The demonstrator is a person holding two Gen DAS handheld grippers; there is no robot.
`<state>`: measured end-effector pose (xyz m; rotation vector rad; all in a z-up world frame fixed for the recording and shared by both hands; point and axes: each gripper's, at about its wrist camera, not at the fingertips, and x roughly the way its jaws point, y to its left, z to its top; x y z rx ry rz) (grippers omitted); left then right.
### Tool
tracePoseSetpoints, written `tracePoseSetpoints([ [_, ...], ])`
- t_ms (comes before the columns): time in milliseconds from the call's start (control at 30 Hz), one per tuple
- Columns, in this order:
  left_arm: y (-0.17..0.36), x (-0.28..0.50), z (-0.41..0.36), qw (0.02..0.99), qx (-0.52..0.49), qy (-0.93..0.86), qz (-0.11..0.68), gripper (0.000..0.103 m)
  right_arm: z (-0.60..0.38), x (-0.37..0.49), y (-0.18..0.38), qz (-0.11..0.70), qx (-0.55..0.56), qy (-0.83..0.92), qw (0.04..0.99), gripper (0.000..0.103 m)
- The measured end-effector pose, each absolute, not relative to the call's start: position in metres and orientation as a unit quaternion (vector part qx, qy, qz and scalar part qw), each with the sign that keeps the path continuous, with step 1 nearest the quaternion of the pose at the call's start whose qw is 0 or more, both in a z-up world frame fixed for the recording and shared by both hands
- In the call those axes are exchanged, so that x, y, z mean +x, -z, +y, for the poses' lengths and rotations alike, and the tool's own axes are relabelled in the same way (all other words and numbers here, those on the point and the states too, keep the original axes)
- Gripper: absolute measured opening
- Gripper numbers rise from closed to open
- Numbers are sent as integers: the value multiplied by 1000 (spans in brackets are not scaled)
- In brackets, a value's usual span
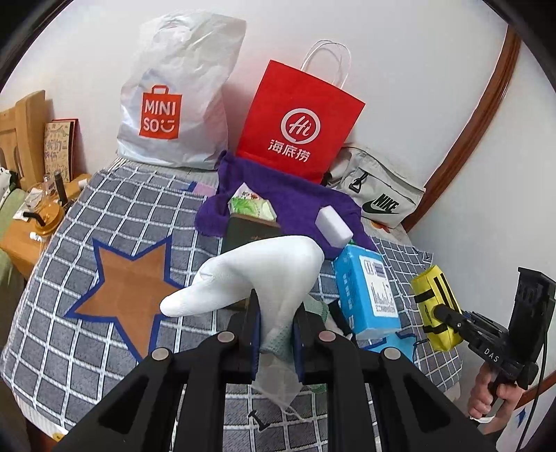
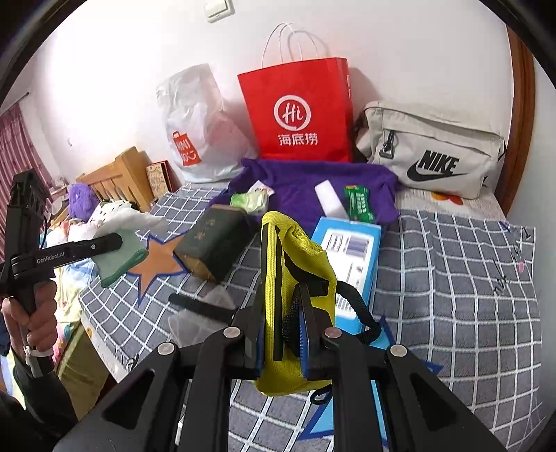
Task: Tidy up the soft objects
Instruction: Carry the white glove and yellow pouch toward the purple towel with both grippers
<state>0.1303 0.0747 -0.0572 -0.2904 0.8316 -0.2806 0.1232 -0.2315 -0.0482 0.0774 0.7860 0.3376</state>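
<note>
You've got the left gripper (image 1: 276,325) clamping the white sock (image 1: 257,274) and the right gripper (image 2: 281,333) pinching the yellow pouch (image 2: 295,264), so keep both squeezes firm and carry them clear of the blue box (image 2: 351,257).

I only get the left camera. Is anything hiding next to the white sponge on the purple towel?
Observer: Yes. A green packet lies on the purple towel, right beside the white sponge.
Operator: What's near the wooden headboard?
Observer: A fluffy purple thing sits just left of it. I cannot tell what it is.
Operator: Anything high up on the wall?
Observer: A white light switch, above the bags.
</note>
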Motion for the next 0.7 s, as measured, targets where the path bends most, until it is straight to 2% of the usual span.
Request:
tracePoseSetpoints([
  [700, 23, 192, 55, 901, -126, 140, 391, 15, -241, 189, 18, 367, 31, -170, 914, 15],
])
